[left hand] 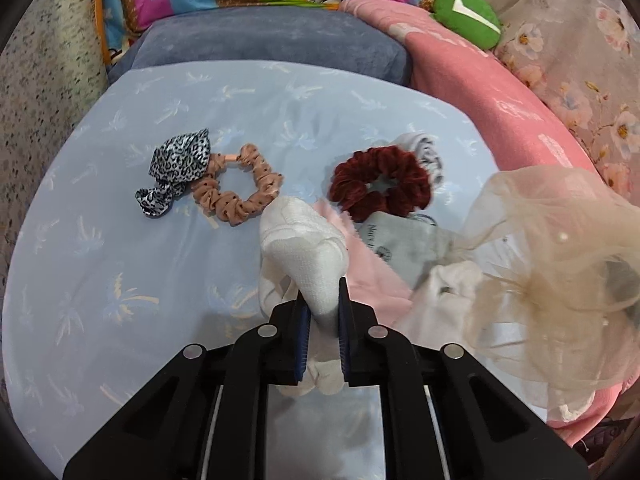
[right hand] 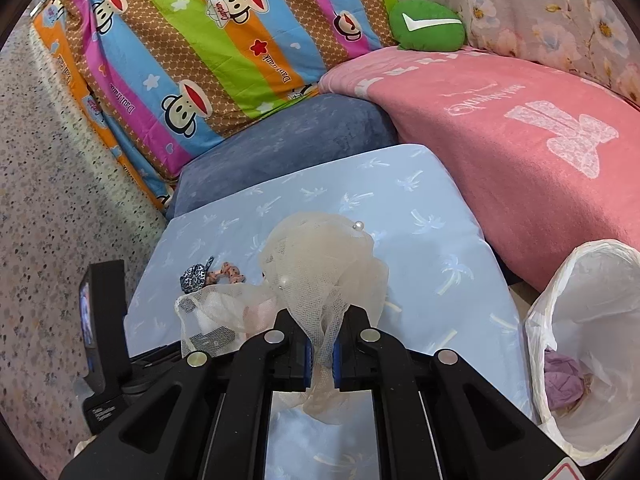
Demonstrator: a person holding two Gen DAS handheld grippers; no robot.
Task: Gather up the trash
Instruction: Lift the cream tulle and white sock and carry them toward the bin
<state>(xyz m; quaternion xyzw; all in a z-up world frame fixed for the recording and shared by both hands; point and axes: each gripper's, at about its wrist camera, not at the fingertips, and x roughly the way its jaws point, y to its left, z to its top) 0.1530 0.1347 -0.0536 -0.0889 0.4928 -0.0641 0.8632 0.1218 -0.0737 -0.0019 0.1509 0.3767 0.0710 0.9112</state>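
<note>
Blocking the pouch [left hand: 394,240], beige mesh [right hand: 320,272] hangs pinched in right tool [right hand: 320,354]

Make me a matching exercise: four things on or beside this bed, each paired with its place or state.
1. white tissue
2. beige mesh scrunchie
3. dark red scrunchie
4. purple wad

a. inside the lined bin
b. lying loose on the blue sheet
c. pinched in the right gripper
d. pinched in the left gripper

Pairs: 1-d, 2-c, 3-b, 4-a
</note>
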